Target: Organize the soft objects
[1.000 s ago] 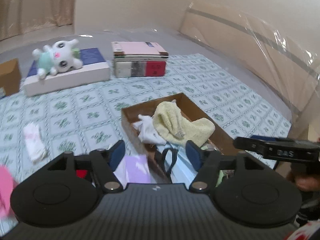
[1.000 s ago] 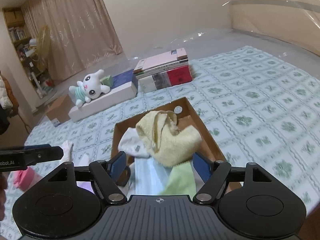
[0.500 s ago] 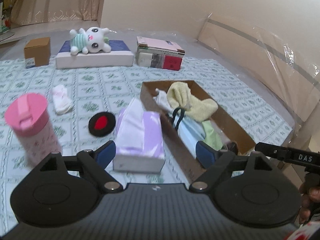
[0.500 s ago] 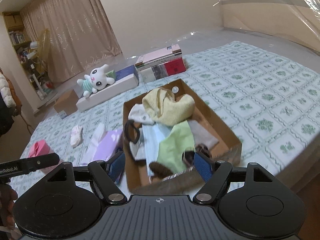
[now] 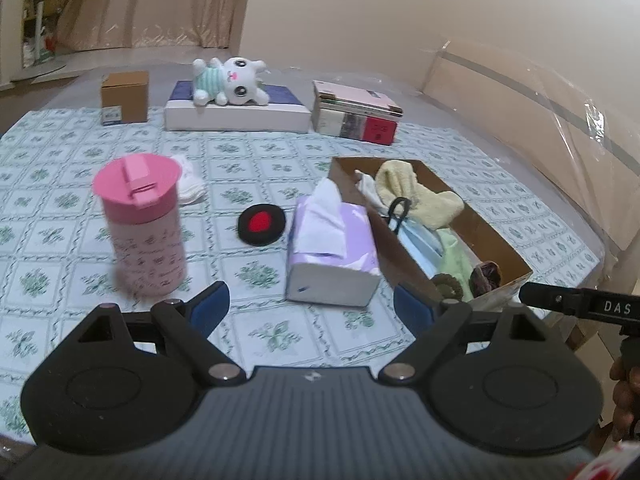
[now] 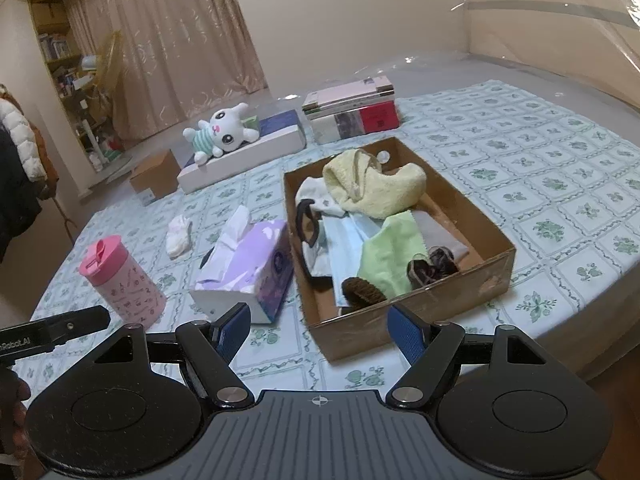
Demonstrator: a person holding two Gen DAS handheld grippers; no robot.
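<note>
Both grippers' fingers (image 5: 210, 306) (image 6: 406, 334) spread wide, holding nothing.

"DAS" on right gripper (image 5: 576, 306), "nRobot.AI" on left gripper (image 6: 56, 330)

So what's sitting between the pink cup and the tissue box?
A black round pad with a red centre lies flat on the cloth between the pink cup and the tissue box; the left wrist view shows it.
</note>
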